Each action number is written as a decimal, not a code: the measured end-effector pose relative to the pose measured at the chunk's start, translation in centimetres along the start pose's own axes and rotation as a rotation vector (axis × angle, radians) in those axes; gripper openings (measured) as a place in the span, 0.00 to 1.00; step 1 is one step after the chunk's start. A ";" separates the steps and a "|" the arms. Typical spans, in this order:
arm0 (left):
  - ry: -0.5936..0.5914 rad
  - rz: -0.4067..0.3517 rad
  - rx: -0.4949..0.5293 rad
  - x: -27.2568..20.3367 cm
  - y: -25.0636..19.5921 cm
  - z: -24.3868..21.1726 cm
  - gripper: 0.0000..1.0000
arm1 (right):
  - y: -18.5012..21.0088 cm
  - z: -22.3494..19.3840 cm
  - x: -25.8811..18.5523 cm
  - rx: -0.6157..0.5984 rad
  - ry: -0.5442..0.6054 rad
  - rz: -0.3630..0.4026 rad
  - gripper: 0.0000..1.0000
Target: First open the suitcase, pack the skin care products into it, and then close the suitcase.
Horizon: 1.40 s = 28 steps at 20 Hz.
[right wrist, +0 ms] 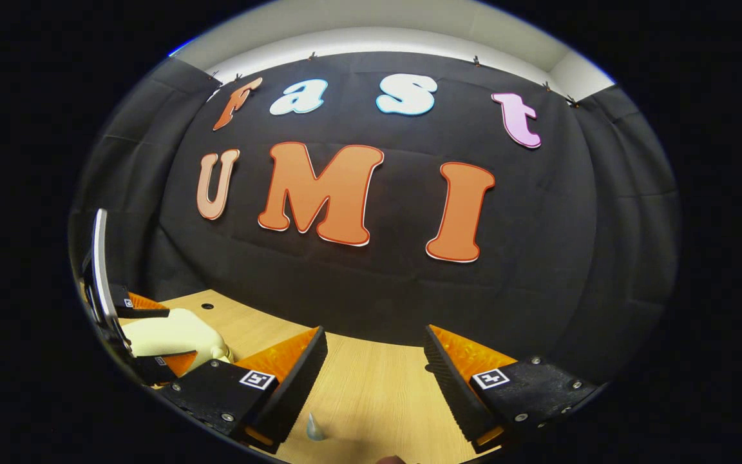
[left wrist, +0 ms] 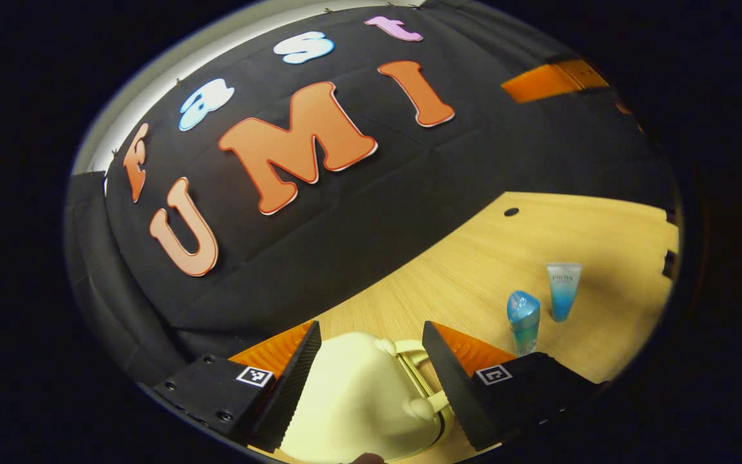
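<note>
Your left gripper [left wrist: 371,361] has its jaws wide around the cream suitcase [left wrist: 358,406], a rigid, smooth shell best gripped by its handle [left wrist: 419,377], with two light bottles [left wrist: 523,319] beyond the right jaw, while your right gripper [right wrist: 374,370] hangs wide and empty over open desk [right wrist: 377,393].

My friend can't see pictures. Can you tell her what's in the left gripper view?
The left tongs sit open around a small cream-yellow hard-shell suitcase on a light wooden table, one finger on each side. Off to the right, a small blue bottle and a blue-and-clear squeeze tube stand upright on the table, apart from the suitcase.
</note>
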<state>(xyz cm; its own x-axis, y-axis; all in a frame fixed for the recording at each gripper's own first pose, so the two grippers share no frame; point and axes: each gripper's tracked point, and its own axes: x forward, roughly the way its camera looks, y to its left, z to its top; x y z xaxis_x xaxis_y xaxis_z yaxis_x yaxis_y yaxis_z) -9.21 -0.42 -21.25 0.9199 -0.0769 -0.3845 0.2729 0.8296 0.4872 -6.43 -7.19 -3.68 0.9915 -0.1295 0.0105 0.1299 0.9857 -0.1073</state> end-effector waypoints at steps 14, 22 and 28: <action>0.112 -0.140 0.422 1.1 -8.0 -7.4 0.97 | -3.1 -2.8 0.0 0.024 0.054 -0.037 0.96; 0.158 -0.079 0.677 2.6 -8.6 -9.5 0.51 | -4.2 -4.3 0.2 0.052 0.081 -0.049 0.96; 0.199 -0.094 0.605 2.4 -8.8 -9.6 0.13 | -4.3 -4.6 0.7 0.045 0.085 -0.026 0.95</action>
<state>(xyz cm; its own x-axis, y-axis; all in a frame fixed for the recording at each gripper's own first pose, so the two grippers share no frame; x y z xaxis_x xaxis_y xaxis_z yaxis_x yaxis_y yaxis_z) -12.08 -2.58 -33.99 0.8305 0.0185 -0.5567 0.5136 0.3612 0.7783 -6.33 -12.03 -7.78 0.9842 -0.1620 -0.0718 0.1576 0.9855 -0.0634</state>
